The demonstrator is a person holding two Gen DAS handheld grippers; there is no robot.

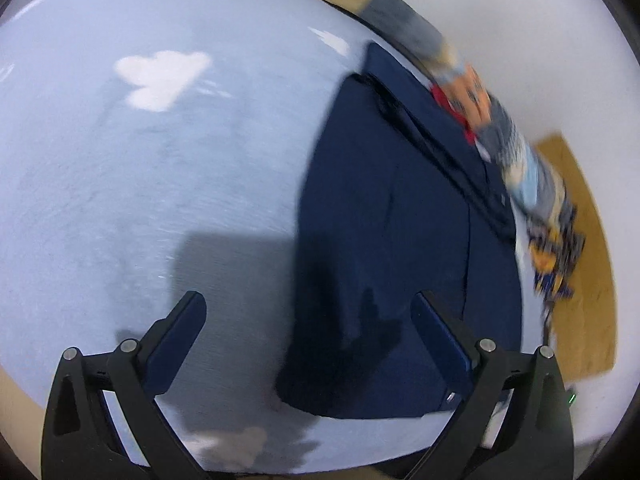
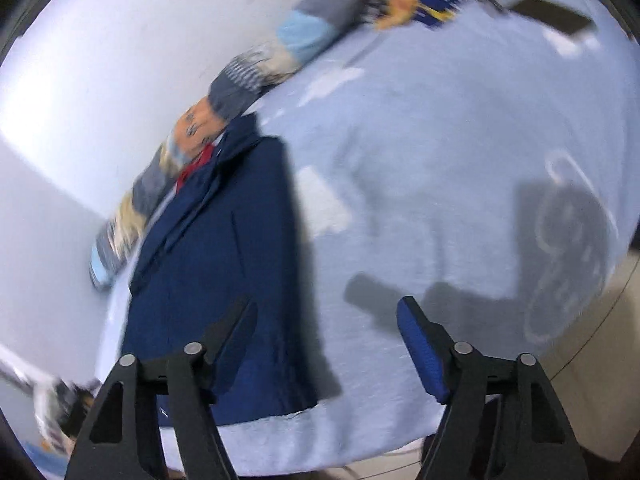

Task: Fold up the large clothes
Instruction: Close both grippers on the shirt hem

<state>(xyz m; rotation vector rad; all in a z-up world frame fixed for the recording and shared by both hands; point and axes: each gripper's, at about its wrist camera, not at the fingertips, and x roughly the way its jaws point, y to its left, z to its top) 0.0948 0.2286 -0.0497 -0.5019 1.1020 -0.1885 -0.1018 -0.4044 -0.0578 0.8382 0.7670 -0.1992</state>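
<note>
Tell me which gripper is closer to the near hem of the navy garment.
Hard to call. The left gripper and right gripper both hang open above the navy garment, each with one finger over it.

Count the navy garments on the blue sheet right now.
1: a folded navy garment lies flat by the sheet's far edge, beside the patterned quilt. Others could sit outside both views.

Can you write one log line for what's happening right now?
jacket: folded, flat on blanket | left gripper: open, empty | right gripper: open, empty
</note>
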